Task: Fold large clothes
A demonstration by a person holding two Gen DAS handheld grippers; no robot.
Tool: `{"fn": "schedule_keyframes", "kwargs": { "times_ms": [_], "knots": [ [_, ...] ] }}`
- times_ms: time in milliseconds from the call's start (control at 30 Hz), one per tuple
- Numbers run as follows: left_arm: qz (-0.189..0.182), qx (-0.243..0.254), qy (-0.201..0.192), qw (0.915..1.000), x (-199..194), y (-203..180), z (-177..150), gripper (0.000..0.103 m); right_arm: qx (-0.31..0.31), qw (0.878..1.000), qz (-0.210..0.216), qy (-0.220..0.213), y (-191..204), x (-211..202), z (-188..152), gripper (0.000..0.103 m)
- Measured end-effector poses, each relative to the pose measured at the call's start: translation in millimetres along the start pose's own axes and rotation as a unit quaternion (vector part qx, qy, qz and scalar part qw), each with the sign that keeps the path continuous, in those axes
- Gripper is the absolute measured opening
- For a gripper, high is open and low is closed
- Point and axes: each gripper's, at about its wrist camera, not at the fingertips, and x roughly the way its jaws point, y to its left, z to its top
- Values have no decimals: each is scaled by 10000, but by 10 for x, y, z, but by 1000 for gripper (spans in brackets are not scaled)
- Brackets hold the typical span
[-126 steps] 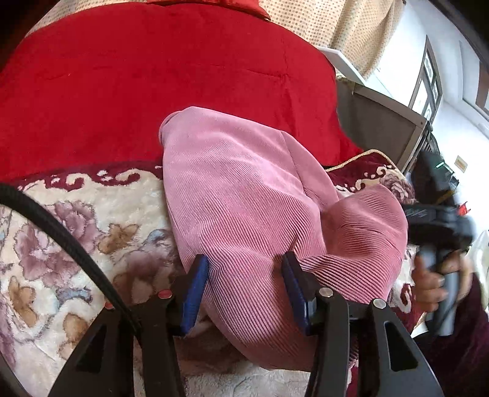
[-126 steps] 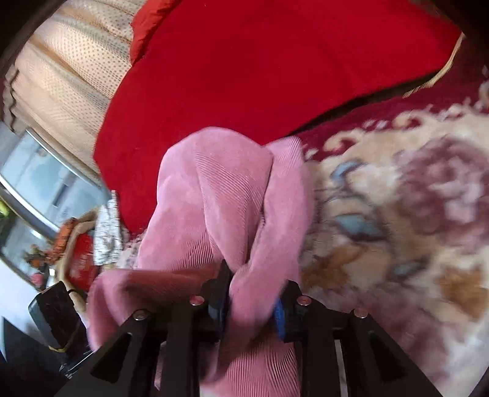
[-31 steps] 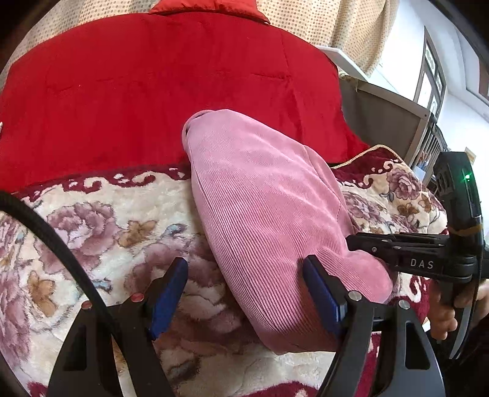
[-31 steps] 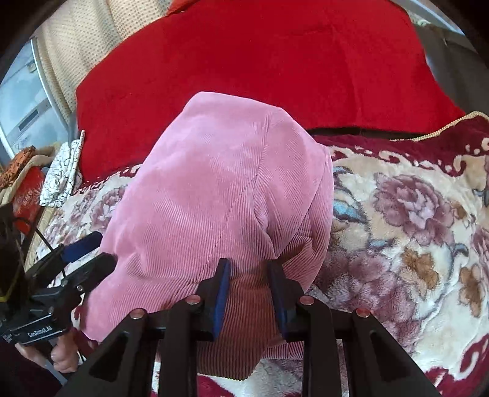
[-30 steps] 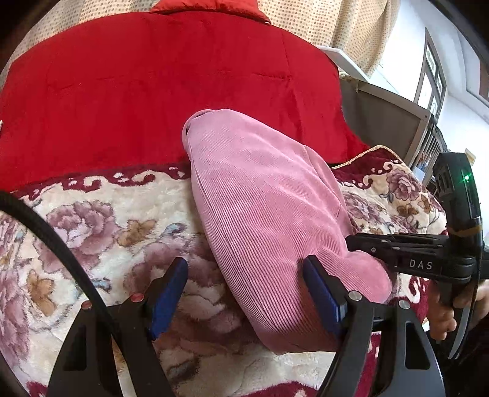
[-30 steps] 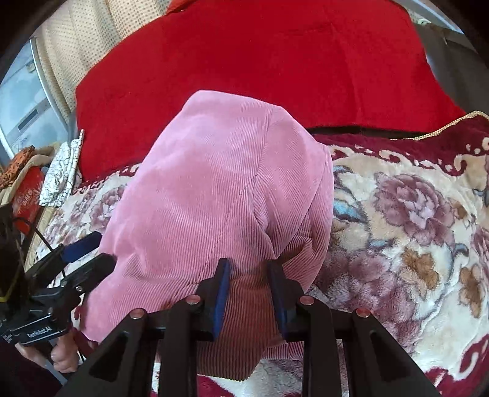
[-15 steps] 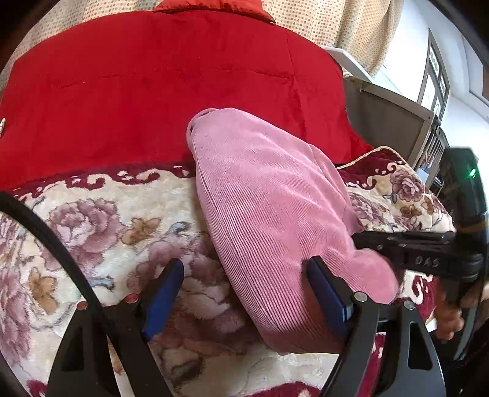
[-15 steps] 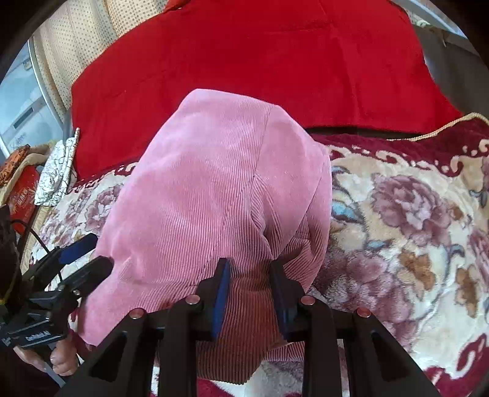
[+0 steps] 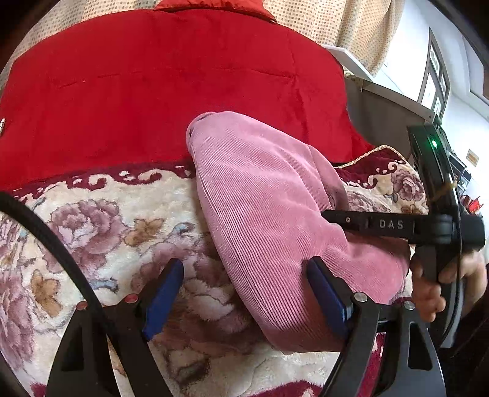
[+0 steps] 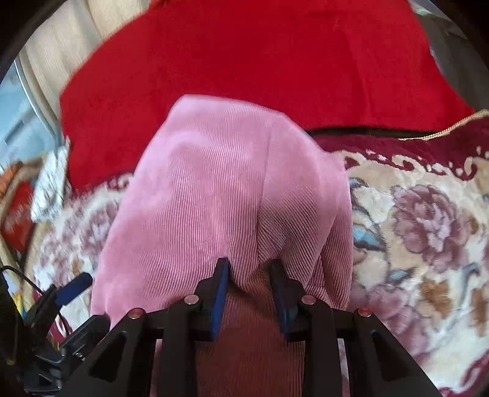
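The letters "DAS" are reading plainly on the black bar of your right gripper (image 9: pixel 394 224) where it is reaching in from the right of the left wrist view, a green light glowing on the body above it; the label on the device at the lower left of the right wrist view is too blurred to read; your right gripper's fingers (image 10: pixel 220 282) are clenching a fold of the pink corduroy garment (image 10: pixel 226 189), cloth bunching between the blue pads; your left gripper (image 9: pixel 244 293) is standing released, its fingers (image 9: pixel 163 293) spread wide, the left pad over bare blanket and the right pad at the garment's near edge, whether touching it you cannot tell; the garment is lying as a folded, rounded bundle on the floral plush blanket (image 9: pixel 91 229), its far end reaching the red quilt (image 9: pixel 171 76) behind; your right hand (image 9: pixel 428 290) is gripping the handle; a dotted beige curtain (image 9: pixel 360 27) is hanging beyond the quilt; a red package (image 10: pixel 16 210) is lying blurred at the left edge.
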Motion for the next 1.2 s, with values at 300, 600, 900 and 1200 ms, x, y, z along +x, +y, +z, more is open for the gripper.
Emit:
{"fn": "schedule_keyframes", "kwargs": {
  "times_ms": [300, 600, 900, 1200],
  "knots": [
    [-307, -975, -289, 9943, -105, 368, 150, 83, 140, 9991, 237, -308, -120, -35, -123, 32],
    [436, -367, 13, 9984, 170, 146, 44, 88, 151, 9978, 426, -483, -150, -49, -144, 32],
    [507, -446, 8, 9977, 131, 197, 110, 89, 140, 9968, 559, -552, -178, -46, -147, 32],
    [314, -353, -140, 9988, 18, 150, 128, 89, 169, 9960, 683, -559, -239, -49, -147, 32]
  ]
}}
